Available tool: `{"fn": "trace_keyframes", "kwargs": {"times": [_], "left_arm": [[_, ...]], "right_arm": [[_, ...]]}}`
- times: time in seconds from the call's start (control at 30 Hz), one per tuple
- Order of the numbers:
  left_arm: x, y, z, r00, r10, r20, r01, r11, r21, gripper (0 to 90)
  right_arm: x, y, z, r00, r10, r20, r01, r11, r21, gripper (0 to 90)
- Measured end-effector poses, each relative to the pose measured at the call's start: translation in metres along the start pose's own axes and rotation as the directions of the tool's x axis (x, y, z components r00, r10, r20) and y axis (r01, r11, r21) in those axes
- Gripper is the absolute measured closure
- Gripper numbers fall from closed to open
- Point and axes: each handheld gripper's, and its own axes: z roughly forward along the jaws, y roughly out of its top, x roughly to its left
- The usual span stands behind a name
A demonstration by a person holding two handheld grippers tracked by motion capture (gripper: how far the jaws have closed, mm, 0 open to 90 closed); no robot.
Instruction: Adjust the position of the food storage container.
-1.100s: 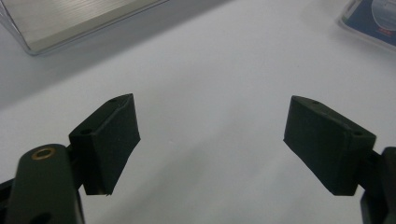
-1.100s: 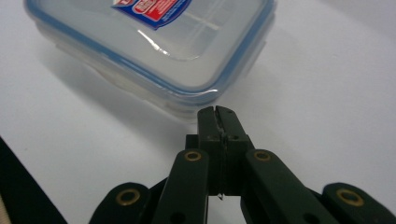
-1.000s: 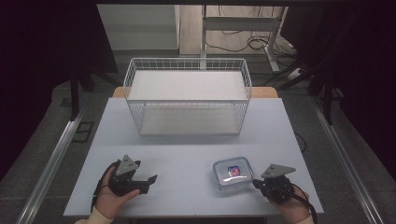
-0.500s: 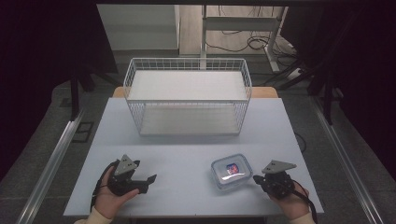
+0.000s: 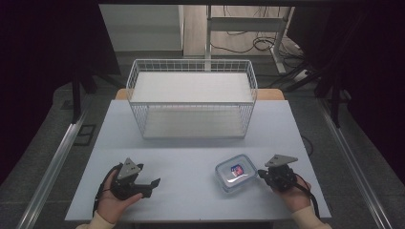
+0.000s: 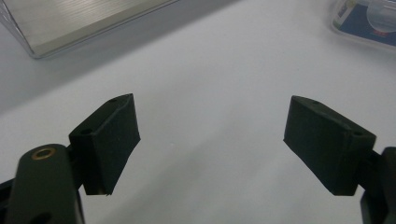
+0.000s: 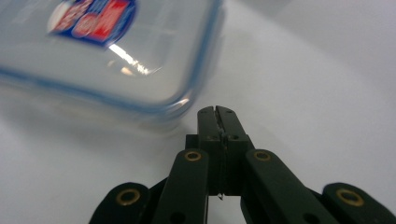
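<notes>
A clear plastic food container [image 5: 234, 173] with a blue-rimmed lid and a red and blue label lies on the white table [image 5: 191, 157], front right. My right gripper [image 5: 260, 172] rests just to its right, shut with nothing between the jaws; in the right gripper view its tips [image 7: 217, 112] sit right at the container's [image 7: 112, 56] rim. My left gripper [image 5: 154, 182] lies at the front left, open wide and empty. In the left gripper view [image 6: 210, 140], bare table lies between the jaws and the container's corner [image 6: 369, 21] shows at the top right.
A white wire basket [image 5: 192, 98] stands at the back middle of the table, its base edge [image 6: 70, 28] visible in the left gripper view. Dark floor, rails and cables surround the table.
The right gripper has crept slightly left toward the container. The left gripper has not moved.
</notes>
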Motion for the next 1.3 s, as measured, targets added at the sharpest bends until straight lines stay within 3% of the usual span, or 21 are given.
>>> {"fn": "trace_keyframes", "kwargs": {"times": [0.13,0.23,0.37,0.63,1.3], "left_arm": [[0.000,0.000,0.001,1.0000,-0.001,0.000,0.001,1.0000,0.003,17.8],[0.000,-0.001,0.001,1.0000,0.001,0.001,-0.001,1.0000,0.005,17.8],[0.001,-0.001,0.000,1.0000,0.001,-0.001,-0.001,1.0000,0.004,17.8],[0.000,-0.001,0.000,1.0000,0.003,0.001,-0.003,1.0000,0.001,17.8],[0.003,0.000,-0.002,1.0000,-0.004,0.001,0.004,1.0000,-0.008,17.8]], "right_arm": [[-0.007,0.009,0.009,0.9996,-0.002,-0.027,0.002,1.000,-0.006,89.5],[-0.004,0.010,0.011,0.9994,-0.020,-0.028,0.020,1.000,0.003,89.5],[0.003,0.010,0.010,0.9973,-0.037,-0.063,0.037,0.999,-0.002,89.5],[0.034,0.015,0.009,0.9888,-0.097,-0.113,0.096,0.995,-0.013,89.5],[0.085,0.034,0.025,0.9695,-0.170,-0.176,0.168,0.985,-0.028,89.5]]}}
